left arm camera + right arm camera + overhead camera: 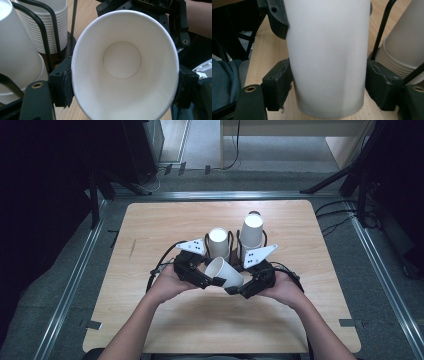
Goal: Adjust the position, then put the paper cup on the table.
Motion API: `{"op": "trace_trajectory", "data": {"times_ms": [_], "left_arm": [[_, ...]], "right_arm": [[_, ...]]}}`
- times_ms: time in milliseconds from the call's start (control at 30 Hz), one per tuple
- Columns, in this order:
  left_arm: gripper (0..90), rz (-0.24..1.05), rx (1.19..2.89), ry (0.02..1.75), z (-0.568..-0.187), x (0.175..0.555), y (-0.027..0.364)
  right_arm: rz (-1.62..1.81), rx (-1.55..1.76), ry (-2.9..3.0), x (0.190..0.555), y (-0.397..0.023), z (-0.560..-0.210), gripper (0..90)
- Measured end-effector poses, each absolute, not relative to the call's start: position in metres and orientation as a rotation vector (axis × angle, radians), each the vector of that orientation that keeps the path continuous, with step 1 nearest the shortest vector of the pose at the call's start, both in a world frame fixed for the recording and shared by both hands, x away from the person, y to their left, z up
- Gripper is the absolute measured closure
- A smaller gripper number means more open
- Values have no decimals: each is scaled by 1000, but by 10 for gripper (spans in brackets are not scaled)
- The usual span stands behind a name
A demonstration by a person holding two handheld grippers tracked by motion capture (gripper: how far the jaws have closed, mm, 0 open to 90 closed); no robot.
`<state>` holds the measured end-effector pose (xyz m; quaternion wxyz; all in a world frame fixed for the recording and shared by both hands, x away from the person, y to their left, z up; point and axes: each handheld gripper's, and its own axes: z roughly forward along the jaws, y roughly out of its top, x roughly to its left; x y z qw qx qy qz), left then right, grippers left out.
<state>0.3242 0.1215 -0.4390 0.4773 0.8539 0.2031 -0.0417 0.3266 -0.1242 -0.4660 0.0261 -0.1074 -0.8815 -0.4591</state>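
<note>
A single white paper cup (224, 271) lay on its side in the air above the wooden tabletop (150, 230), held between the two tools near the person's edge. The left tool (212, 281) clamped the cup near its open rim: in the left gripper view the mouth faced the camera, with one pad (67, 86) pressed against each side of the rim. The right tool (234, 290) sat at the cup's closed base end. In the right gripper view the cup's wall ran up between its jaws; the left pad (284, 80) lay against the wall, while the right pad (377, 78) stood just beside it, so this tool was open around the cup. Just behind the cup stood a black wire rack (234, 240) holding two stacks of cups (251, 232).
</note>
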Motion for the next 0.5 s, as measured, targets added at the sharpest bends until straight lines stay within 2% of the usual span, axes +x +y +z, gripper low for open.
{"op": "trace_trajectory", "data": {"times_ms": [500], "left_arm": [[224, -103, 2103, 519, -428, 326, 134]], "right_arm": [[-1419, -368, -2739, 325, -136, -463, 225]]}}
